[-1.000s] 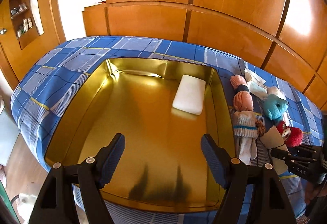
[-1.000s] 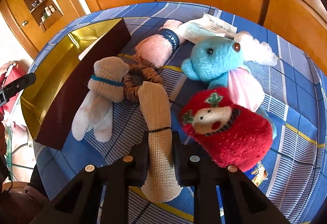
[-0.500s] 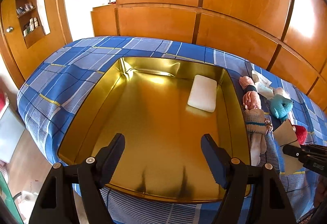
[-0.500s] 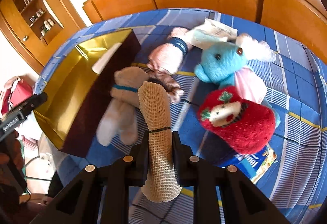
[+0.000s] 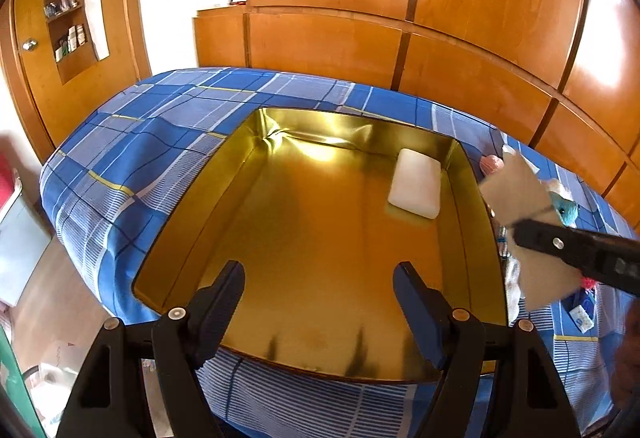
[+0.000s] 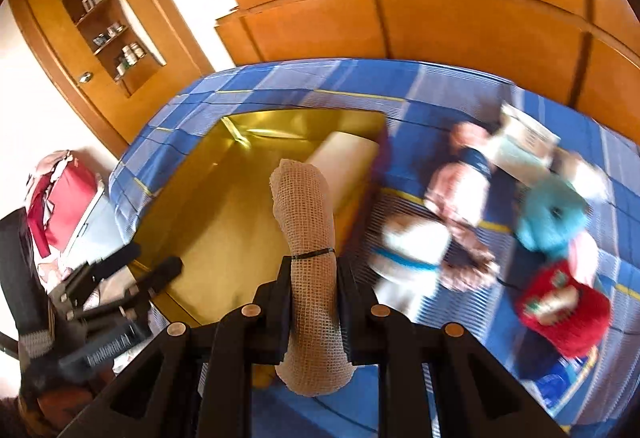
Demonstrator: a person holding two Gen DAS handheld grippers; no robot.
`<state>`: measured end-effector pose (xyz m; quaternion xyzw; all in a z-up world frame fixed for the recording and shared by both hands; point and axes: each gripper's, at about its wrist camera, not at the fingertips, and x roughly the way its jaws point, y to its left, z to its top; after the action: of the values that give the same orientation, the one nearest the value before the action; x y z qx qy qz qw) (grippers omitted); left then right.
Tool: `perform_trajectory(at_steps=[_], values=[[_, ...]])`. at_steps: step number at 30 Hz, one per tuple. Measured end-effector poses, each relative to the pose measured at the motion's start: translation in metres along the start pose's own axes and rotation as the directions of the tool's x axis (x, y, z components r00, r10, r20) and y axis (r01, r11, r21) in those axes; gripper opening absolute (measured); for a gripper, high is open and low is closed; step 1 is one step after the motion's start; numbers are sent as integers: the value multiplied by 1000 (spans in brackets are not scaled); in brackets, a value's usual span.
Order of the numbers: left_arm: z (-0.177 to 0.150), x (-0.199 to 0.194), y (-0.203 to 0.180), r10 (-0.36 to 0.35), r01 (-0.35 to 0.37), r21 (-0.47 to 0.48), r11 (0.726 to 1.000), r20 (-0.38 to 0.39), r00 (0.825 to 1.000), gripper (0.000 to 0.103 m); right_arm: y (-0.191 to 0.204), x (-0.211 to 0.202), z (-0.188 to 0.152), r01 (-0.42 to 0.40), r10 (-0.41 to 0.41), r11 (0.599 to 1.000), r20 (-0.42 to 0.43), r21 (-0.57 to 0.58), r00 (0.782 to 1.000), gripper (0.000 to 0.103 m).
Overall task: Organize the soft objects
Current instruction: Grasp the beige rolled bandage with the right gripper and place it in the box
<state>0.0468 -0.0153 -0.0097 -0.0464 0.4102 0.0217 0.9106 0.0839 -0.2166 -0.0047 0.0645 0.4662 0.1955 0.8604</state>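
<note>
Right gripper point(image 6: 314, 302) clamps the beige mesh roll point(image 6: 308, 238), poking toward twelve o'clock above the gold box point(image 6: 208, 206) (no legible writing); left gripper point(image 5: 318, 298) hangs open, empty.

Both views are bright, lit by warm daylight. In the left wrist view, white glare blooms on the glossy wooden wardrobe point(image 5: 472, 38) at the upper right, and the gold tray point(image 5: 320, 238) throws back a hot reflection near its far wall (its floor also mirrors dark streaks near the front edge). That picture is mostly sharp, though the bandage roll point(image 5: 524, 222) entering at the right is smeared. The right wrist view is heavily motion-blurred: the plush toys point(image 6: 552, 214) and the plaid bed cover point(image 6: 440, 86) streak, while the roll in the right hand-held gripper point(image 6: 314, 298) stays crisp. Fisheye distortion bows the wardrobe panels, and black vignetting fills the corners.
</note>
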Motion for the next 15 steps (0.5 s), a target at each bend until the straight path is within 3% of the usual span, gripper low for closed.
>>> perform_trajectory(at_steps=[5, 15], values=[[-2, 0, 11, 7, -8, -25, 1000, -5, 1000, 77, 25, 27, 19, 11, -11, 1000, -11, -17, 1000, 18], [-5, 2, 20, 12, -12, -43, 999, -9, 1000, 77, 24, 76, 34, 107, -107, 994, -73, 3, 992, 24]])
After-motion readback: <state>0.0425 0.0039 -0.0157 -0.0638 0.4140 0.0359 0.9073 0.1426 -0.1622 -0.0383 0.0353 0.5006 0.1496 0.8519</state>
